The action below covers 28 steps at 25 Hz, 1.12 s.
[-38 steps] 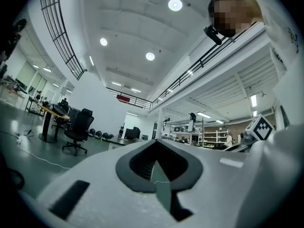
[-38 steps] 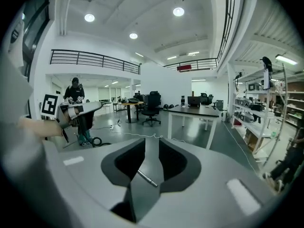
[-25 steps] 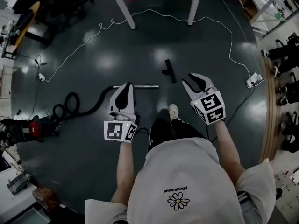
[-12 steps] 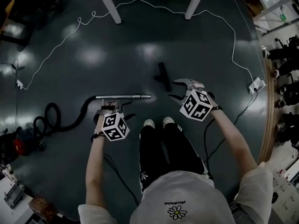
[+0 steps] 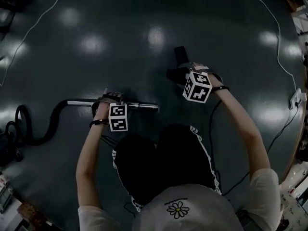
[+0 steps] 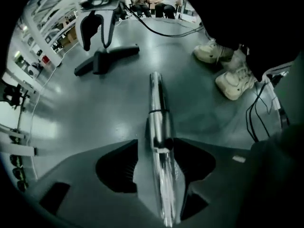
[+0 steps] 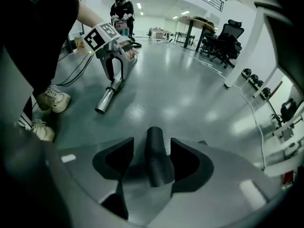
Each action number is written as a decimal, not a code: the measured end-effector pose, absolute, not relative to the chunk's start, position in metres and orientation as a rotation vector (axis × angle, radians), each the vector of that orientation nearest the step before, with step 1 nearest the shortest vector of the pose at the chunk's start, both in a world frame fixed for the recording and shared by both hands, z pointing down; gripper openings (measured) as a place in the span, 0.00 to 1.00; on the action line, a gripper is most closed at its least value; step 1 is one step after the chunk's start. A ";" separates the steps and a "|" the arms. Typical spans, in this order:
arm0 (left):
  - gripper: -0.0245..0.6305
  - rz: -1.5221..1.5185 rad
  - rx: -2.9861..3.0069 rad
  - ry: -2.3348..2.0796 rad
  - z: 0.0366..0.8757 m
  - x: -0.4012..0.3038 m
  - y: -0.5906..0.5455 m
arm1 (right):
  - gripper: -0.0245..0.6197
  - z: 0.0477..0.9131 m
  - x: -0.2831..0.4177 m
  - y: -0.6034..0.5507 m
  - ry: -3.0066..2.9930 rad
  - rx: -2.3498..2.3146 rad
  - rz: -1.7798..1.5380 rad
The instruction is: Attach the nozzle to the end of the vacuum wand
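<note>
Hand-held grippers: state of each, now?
Left hand-held gripper: open, jaws just closing, wand between, ungripped.
Right hand-held gripper: open, jaws just opening, nozzle between, ungripped.

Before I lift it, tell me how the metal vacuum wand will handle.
The vacuum wand is a smooth, shiny tube, so it is probably rigid, slippery and apt to roll. The hose on its far end will likely drag and tilt it.
</note>
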<state>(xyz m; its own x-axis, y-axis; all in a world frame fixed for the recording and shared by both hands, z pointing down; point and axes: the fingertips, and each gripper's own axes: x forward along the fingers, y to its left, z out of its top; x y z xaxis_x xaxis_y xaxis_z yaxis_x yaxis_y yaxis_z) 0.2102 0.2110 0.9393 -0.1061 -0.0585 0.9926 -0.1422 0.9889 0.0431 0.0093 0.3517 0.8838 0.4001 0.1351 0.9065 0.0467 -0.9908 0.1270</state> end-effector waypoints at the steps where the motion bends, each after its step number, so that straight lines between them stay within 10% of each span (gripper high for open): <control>1: 0.40 0.079 0.167 -1.658 0.950 0.210 0.210 | 0.41 0.898 0.012 0.356 0.162 2.542 1.695; 28: 0.05 0.271 -0.191 -1.870 0.834 0.196 0.303 | 0.34 0.817 0.050 0.314 -0.005 2.743 1.259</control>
